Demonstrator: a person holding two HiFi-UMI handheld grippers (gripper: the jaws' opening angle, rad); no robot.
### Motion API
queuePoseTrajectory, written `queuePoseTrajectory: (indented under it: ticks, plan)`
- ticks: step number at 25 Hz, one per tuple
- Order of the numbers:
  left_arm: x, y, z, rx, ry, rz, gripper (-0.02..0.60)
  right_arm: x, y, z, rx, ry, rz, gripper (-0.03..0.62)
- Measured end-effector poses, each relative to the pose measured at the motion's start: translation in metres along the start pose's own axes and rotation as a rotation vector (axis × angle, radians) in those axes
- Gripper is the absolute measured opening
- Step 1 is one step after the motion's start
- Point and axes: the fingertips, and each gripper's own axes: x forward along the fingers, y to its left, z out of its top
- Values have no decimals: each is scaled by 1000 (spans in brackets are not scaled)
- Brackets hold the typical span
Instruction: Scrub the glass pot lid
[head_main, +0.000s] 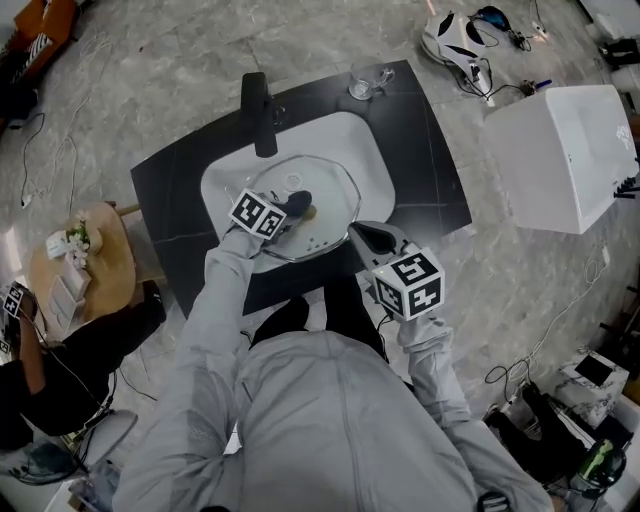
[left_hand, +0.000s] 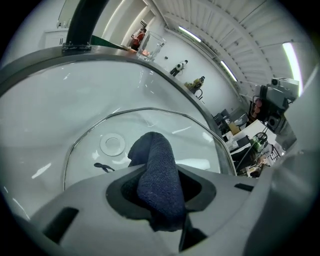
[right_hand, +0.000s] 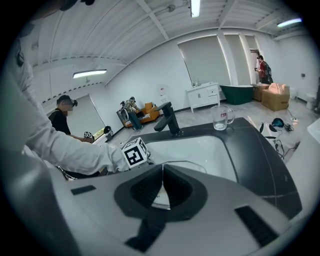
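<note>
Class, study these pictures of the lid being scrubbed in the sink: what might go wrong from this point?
1. The right claw pinches only the thin rim of the glass lid; scrubbing pressure may twist it loose, and it might knock against the sink.
2. The left claw grips just a fold of the cloth; it may slip out, so hard plastic could scrape the glass.

Clear, metal-rimmed glass pot lid in the white sink, dark blue cloth against its surface.
</note>
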Motion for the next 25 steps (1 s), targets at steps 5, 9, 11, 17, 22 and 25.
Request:
queuePoseTrajectory:
  ticks: [5,9,11,17,22,25]
  plan:
    - [-9,-28,-12,40,38,-75,127,-13,16,-10,24,-22,-19,29]
    - [-18,-52,-20,126,77,-143,127,-20,30,-17,22,-34,-28,29]
    - [-22,-62,-24,154,101,-169,127,-23,36,-18,17,-41,-31,29]
    - [-31,-76,-31,182,140,-201,127,-30,48,-24,14,-54,-40,29]
    - [-33,-72,-35,156,169,-167,127,-33,53,-26,11,-53,-39,29]
    - [-34,-65,-40,152,212,-140,127,-32,52,-24,8,-46,-34,29]
